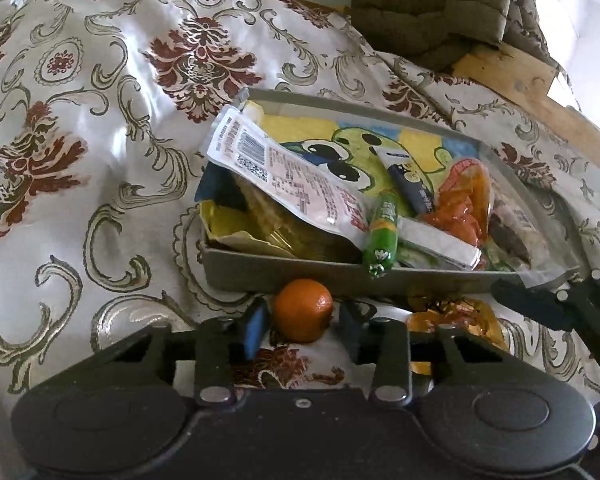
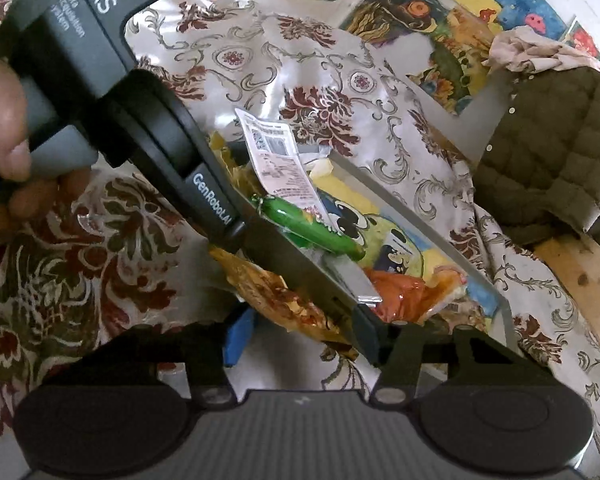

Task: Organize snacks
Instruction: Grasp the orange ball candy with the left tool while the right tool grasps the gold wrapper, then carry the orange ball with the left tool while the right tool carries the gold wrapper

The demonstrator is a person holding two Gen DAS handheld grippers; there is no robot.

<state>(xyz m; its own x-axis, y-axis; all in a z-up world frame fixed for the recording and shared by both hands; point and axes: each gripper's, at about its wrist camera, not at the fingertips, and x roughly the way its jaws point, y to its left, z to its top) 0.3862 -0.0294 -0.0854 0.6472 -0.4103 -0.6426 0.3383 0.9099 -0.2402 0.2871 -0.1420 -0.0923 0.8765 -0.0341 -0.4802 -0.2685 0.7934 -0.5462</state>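
**Orange fruit between the left fingers, tray directly beyond**

Orange mandarin (image 1: 303,310), round, no long axis to speak of: it sits on the patterned cloth (image 1: 100,120) between the fingertips of the left gripper (image 1: 302,326), blue pad (image 1: 256,328) just to its left, dark finger to its right. A narrow gap shows on each side, so the jaws stand open around the fruit and not pressed on it (contact cannot be ruled out on the far pad).

Gold-and-orange foil wrapper (image 1: 456,316): on the cloth just right of the mandarin, near the right gripper (image 2: 300,340), whose fingers are spread wide over it and hold nothing. The left gripper's body crosses the right wrist view on a diagonal.

Grey tray (image 1: 284,276): its near wall stands straight ahead of the mandarin, close behind it. Contents, near to far: green sausage stick (image 1: 381,236), its end overhanging the near wall; white pouch with barcode (image 1: 284,184), long axis running from far left to near right; orange-red packets (image 1: 466,204); dark tube (image 1: 410,184).

Judgement: the left hand is the nearer to the fruit; the coming move is a short lift forward over the near wall.

Olive quilted jacket (image 1: 432,4): farthest back.
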